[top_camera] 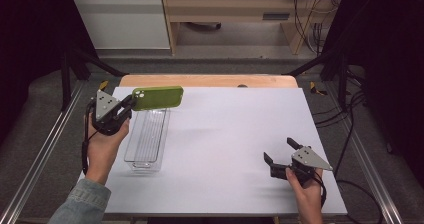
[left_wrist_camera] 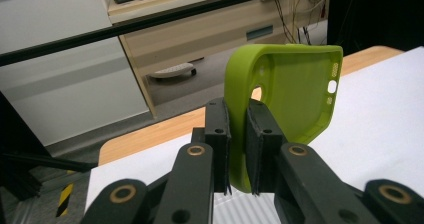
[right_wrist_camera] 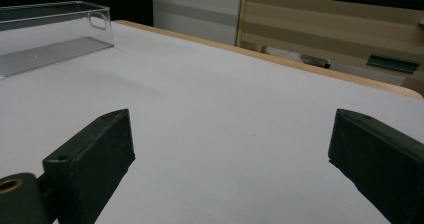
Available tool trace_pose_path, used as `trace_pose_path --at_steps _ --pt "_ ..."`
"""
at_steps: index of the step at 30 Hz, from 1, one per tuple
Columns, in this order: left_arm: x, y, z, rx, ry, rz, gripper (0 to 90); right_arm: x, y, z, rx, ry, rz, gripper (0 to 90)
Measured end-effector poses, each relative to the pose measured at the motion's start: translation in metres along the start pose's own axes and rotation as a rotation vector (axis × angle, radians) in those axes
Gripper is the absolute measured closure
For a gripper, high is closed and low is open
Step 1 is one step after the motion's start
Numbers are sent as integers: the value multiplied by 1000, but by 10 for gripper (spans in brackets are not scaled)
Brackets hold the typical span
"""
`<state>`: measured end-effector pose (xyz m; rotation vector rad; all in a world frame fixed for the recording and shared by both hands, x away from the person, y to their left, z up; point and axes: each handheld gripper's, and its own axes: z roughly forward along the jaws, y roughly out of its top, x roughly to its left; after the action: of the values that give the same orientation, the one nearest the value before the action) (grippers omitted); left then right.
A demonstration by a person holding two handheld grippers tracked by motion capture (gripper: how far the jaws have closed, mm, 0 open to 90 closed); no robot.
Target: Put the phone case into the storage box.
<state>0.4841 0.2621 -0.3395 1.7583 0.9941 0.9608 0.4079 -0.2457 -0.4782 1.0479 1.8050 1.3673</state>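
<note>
Left tongs (top_camera: 131, 103) clamped a green case (top_camera: 157, 97) above the clear bin (top_camera: 146, 136); right tongs (top_camera: 280, 151) stood wide over the tabletop (top_camera: 225, 129).

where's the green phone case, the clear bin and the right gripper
green phone case (left_wrist_camera: 290, 94), left gripper view, on its inner face
clear bin (top_camera: 146, 139), high view, on its ribbed floor
right gripper (top_camera: 281, 150), high view, midway between its open jaws

Grey floor (top_camera: 235, 51) stretching beyond counter, wooden cabinet (top_camera: 235, 6) standing at back, white panel (top_camera: 120, 19) sitting beside it, cables (top_camera: 307, 21) hanging right.
</note>
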Motion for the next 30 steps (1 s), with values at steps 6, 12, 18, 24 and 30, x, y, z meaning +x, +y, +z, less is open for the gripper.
trace_pose_path --at_steps 6,12,18,24,30 --pt "5 0 -1 13 15 30 811 0 0 0 -12 1 7 47" --pt "12 3 -4 27 37 55 811 -1 1 -1 -15 0 10 47" --pt "15 9 -6 56 51 137 811 -1 1 -1 -15 -3 10 46" --pt "15 14 -8 90 69 223 811 -1 1 -1 -16 -3 8 46" --pt "15 16 -11 103 104 292 811 -1 1 -2 -17 -6 8 49"
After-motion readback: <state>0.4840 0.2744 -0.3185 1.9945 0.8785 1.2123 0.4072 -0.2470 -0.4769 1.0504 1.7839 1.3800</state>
